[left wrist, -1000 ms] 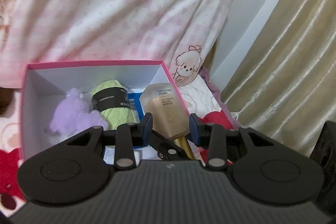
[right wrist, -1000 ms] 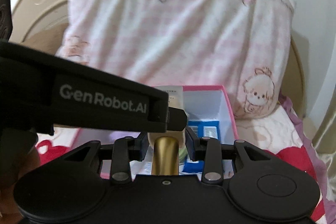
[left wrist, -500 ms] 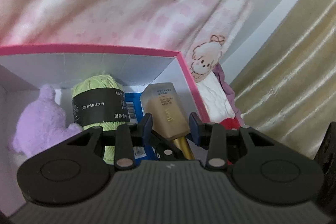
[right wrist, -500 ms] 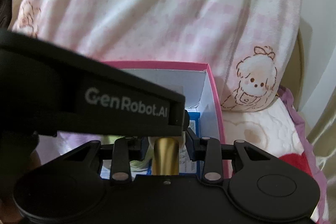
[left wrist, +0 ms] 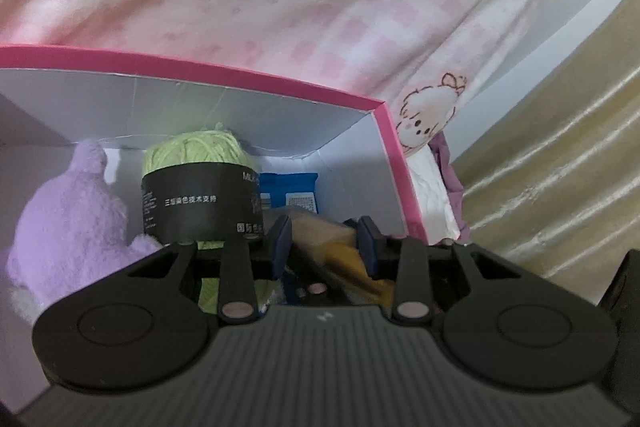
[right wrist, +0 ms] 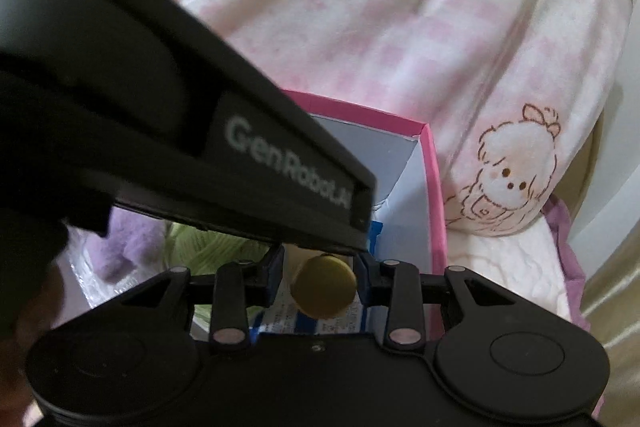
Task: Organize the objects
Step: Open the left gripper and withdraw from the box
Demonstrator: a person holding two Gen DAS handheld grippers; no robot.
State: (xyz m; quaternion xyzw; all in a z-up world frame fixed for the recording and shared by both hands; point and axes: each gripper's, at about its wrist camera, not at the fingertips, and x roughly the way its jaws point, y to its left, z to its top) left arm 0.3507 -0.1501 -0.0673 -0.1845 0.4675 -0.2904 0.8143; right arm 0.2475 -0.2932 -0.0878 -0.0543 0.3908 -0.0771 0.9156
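Both grippers (left wrist: pixel 323 241) (right wrist: pixel 322 277) tilted down — over box (left wrist: pixel 394 151)

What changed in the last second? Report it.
The left gripper and right gripper sank closer to the pink box, lowering the gold-capped bottle inside. The right jaws are opening around it. The green yarn, purple plush and blue packet stayed put.

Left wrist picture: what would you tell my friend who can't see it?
A pink box holds a purple plush toy, green yarn and a blue packet. A gold-capped bottle lies blurred between the left gripper fingers.
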